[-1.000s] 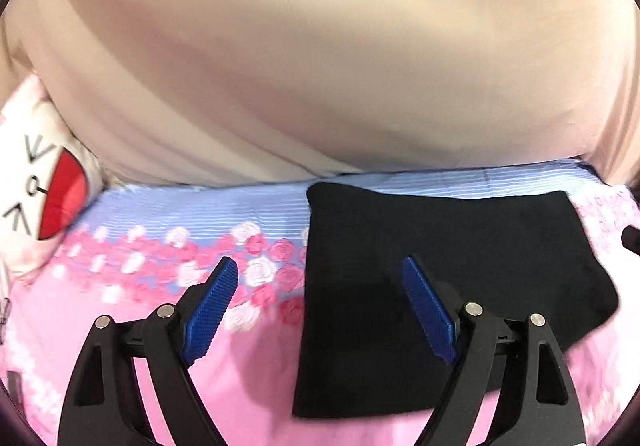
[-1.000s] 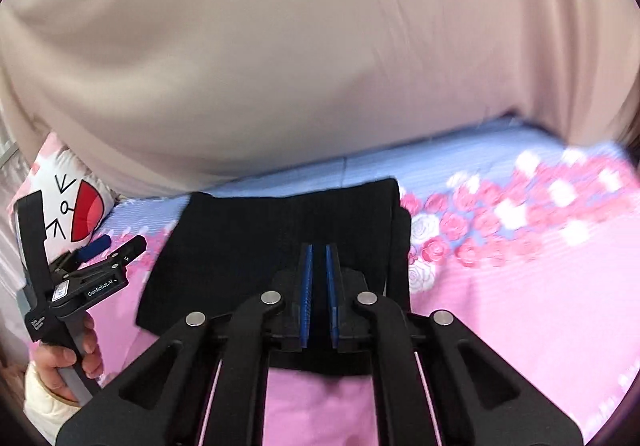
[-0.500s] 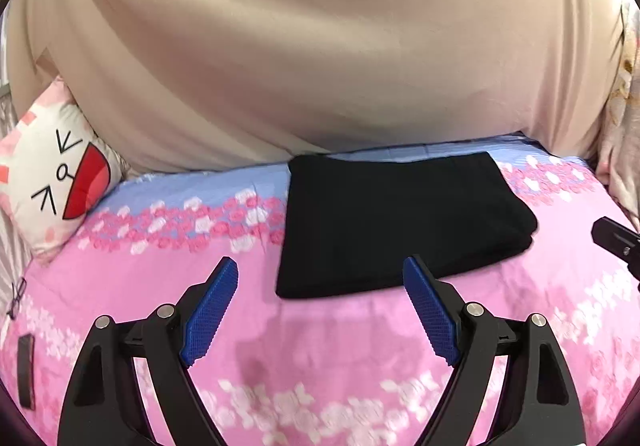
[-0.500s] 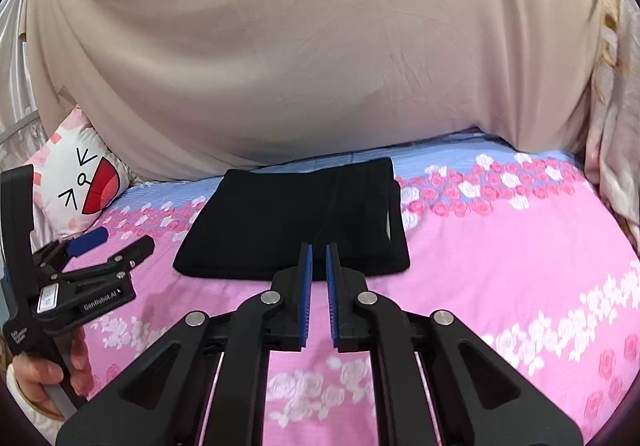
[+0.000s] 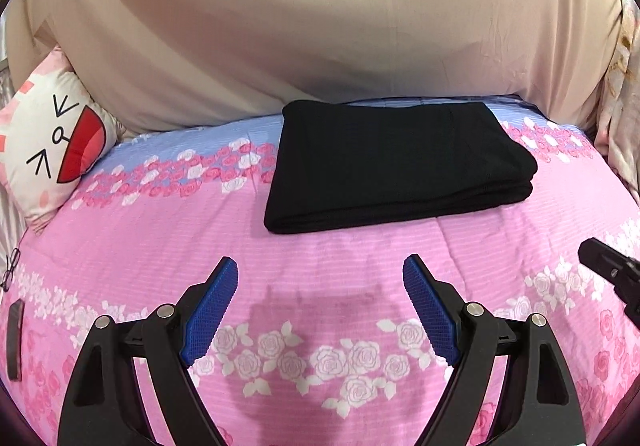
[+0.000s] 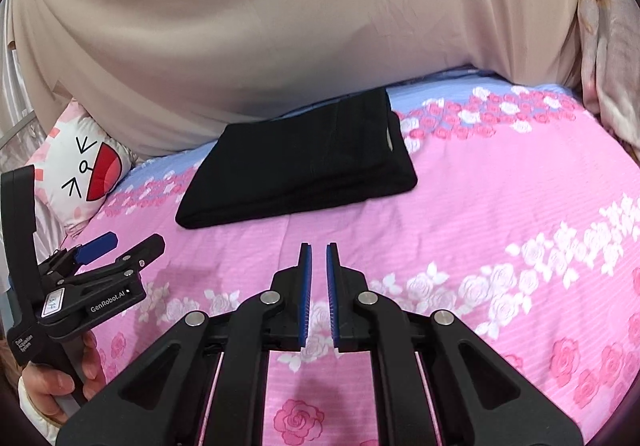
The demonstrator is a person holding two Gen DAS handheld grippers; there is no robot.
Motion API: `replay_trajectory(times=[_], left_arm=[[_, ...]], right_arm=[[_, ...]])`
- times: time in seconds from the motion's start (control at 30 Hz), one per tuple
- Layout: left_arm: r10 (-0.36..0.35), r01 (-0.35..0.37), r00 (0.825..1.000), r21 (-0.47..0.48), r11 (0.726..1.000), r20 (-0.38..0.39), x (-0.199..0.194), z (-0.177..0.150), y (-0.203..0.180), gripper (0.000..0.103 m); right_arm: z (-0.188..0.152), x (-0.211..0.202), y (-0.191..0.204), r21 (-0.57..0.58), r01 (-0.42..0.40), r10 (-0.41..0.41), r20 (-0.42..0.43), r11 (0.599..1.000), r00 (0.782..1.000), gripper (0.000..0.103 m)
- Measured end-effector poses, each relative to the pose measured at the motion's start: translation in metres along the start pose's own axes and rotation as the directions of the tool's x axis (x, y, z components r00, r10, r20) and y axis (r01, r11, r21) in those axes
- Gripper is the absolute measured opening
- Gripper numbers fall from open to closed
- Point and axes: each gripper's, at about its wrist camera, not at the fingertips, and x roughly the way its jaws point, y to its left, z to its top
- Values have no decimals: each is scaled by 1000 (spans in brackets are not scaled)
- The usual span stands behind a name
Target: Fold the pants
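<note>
The black pants (image 5: 392, 161) lie folded into a flat rectangle on the pink floral bedspread (image 5: 320, 258), towards the far side; they also show in the right wrist view (image 6: 304, 161). My left gripper (image 5: 320, 278) is open and empty, held above the bedspread well short of the pants. It shows from the side in the right wrist view (image 6: 120, 246). My right gripper (image 6: 315, 258) has its jaws nearly together with a narrow gap, holds nothing, and is also short of the pants. Its tip shows at the right edge of the left wrist view (image 5: 600, 258).
A beige sheet (image 5: 320, 25) hangs behind the bed. A white cartoon-face pillow (image 5: 48, 149) leans at the far left. A small dark object (image 5: 14, 338) and glasses (image 5: 10, 270) lie at the left edge. A curtain (image 6: 612, 45) hangs at the right.
Both grippers have pulled back from the pants towards the near side of the bed. The pants stay folded where they lay. The left gripper stays open, the right stays shut.
</note>
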Motion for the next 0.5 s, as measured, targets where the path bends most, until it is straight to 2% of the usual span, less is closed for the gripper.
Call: replay_trajectory(times=[0.5], left_arm=[[1, -1, 1000, -13, 1000, -6, -1, -10, 5, 82]], right_arm=[[-12, 9, 10, -5, 2, -3, -29, 1000, 1000, 9]])
